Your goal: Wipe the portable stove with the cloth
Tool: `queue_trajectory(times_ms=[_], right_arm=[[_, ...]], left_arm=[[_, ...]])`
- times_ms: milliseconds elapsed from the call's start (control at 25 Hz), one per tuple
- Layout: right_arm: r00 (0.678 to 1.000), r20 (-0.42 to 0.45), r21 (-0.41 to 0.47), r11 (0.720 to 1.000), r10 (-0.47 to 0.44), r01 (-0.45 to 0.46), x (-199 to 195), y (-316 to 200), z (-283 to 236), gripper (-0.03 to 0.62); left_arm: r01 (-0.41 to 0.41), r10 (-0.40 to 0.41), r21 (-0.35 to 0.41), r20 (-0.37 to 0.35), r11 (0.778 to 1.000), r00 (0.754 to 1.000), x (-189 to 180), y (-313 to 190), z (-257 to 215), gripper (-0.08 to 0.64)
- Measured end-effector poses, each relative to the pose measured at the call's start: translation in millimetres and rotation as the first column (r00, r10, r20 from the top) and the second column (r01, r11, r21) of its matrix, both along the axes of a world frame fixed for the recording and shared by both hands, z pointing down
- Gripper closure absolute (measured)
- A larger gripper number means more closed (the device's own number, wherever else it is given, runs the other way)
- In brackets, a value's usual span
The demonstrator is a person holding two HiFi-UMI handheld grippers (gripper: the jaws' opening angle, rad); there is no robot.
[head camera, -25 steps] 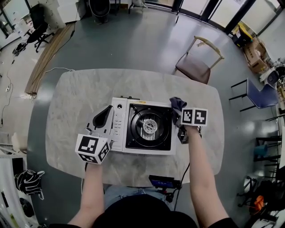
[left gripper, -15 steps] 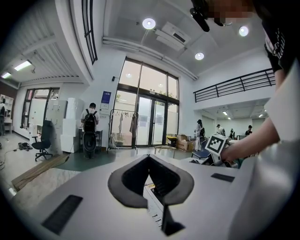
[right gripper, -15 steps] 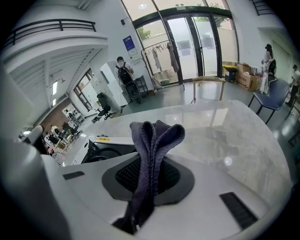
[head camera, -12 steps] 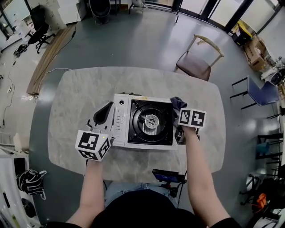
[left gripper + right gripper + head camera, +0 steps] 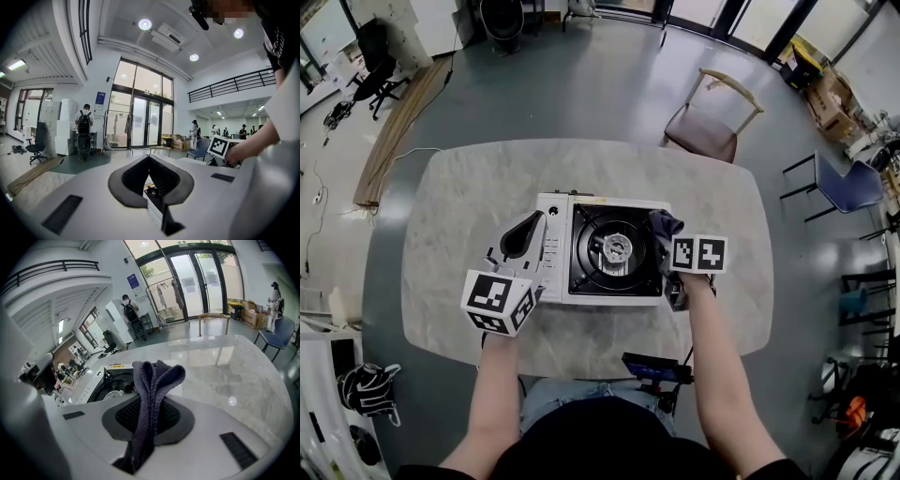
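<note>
The portable stove (image 5: 581, 211), white with a black burner top, sits mid-table. My left gripper (image 5: 523, 236) is shut, its black tips resting on the stove's left control panel; the left gripper view shows a strip of white stove (image 5: 154, 208) below the closed gripper (image 5: 150, 161). My right gripper (image 5: 667, 246) is shut on a dark grey cloth (image 5: 662, 227), which lies over the stove's right edge beside the burner. In the right gripper view the folded cloth (image 5: 157, 373) sticks up from the gripper (image 5: 151, 401), with the stove (image 5: 110, 385) just left of it.
The stove stands on a rounded marble table (image 5: 459, 206). A small black device (image 5: 654, 367) is at the table's near edge. A wooden chair (image 5: 708, 127) stands beyond the far side, and a blue chair (image 5: 839, 187) off to the right.
My right gripper has shifted the cloth a little left and toward me, from beside the stove's far right corner onto its right edge. The left gripper stays on the control panel.
</note>
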State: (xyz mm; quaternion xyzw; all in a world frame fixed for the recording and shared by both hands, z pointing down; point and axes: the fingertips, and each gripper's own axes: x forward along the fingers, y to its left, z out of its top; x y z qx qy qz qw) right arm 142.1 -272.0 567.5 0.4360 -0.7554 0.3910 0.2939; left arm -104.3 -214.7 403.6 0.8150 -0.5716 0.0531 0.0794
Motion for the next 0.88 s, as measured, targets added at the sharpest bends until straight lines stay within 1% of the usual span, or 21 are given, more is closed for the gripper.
queue_trajectory(times_ms=[120,200,320,440,640,880], right_arm=[[0.994,-0.021,-0.011,0.994,-0.110,0.110,-7,13,2,0.529],[0.980,-0.050,-0.021,0.981,-0.191,0.191,-10,21,2,0.529],[0.949,-0.083,-0.047,0.953,-0.303,0.300,-12,31,3,0.529],[0.920,-0.083,-0.083,0.923,-0.382,0.376,-13,42,4,0.529],[0.899,-0.007,-0.144,0.891,-0.437,0.432,-9,61,4,0.529],[0.889,0.040,-0.137,0.879,-0.456,0.457,-1,85,0,0.529]], left_arm=[[0.002,-0.002,0.002,0.000,1.000,1.000,-1,5,0,0.549],[0.001,-0.001,0.005,0.003,1.000,1.000,0,9,-1,0.549],[0.002,-0.002,0.011,0.009,1.000,1.000,1,15,-5,0.549],[0.014,-0.014,0.019,0.012,1.000,1.000,-4,22,-8,0.549],[0.040,-0.041,0.025,0.014,0.999,0.999,-13,32,-10,0.549],[0.046,-0.046,0.042,0.014,0.998,0.999,-12,38,-18,0.549]])
